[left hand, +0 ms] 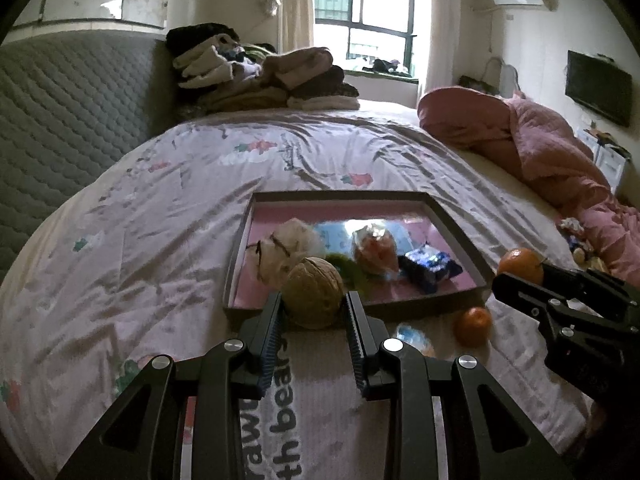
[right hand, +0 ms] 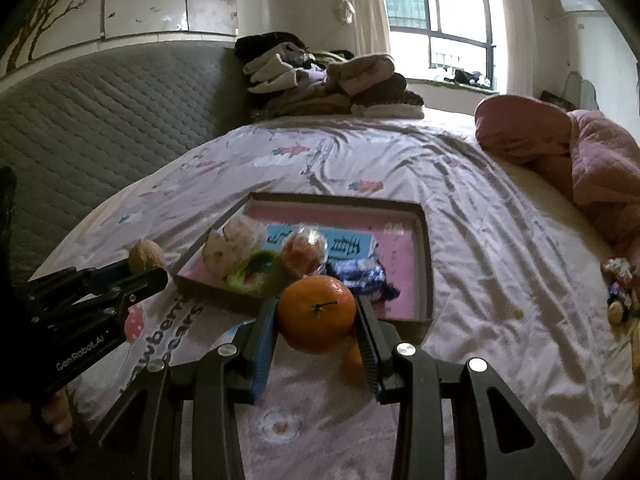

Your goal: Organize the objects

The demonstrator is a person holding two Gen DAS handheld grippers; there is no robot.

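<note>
A shallow box tray (left hand: 464, 236) (right hand: 427, 264) with a pink floor lies on the bed. It holds a white wrapped ball (left hand: 280, 246), a clear-wrapped orange sweet (left hand: 376, 250), a green item (right hand: 256, 276) and a blue packet (left hand: 430, 268). My left gripper (left hand: 314, 304) is shut on a walnut (left hand: 314, 298) held above the tray's near edge. My right gripper (right hand: 316, 312) is shut on a tangerine (right hand: 316, 314) at the tray's near right corner. A second tangerine (left hand: 472, 324) lies on the sheet in front of the tray.
A pile of folded clothes (left hand: 264, 72) sits at the head of the bed by the grey padded headboard (left hand: 72, 120). A pink quilt (left hand: 532, 140) lies along the right side. Small wrapped items (right hand: 618, 292) lie by the quilt.
</note>
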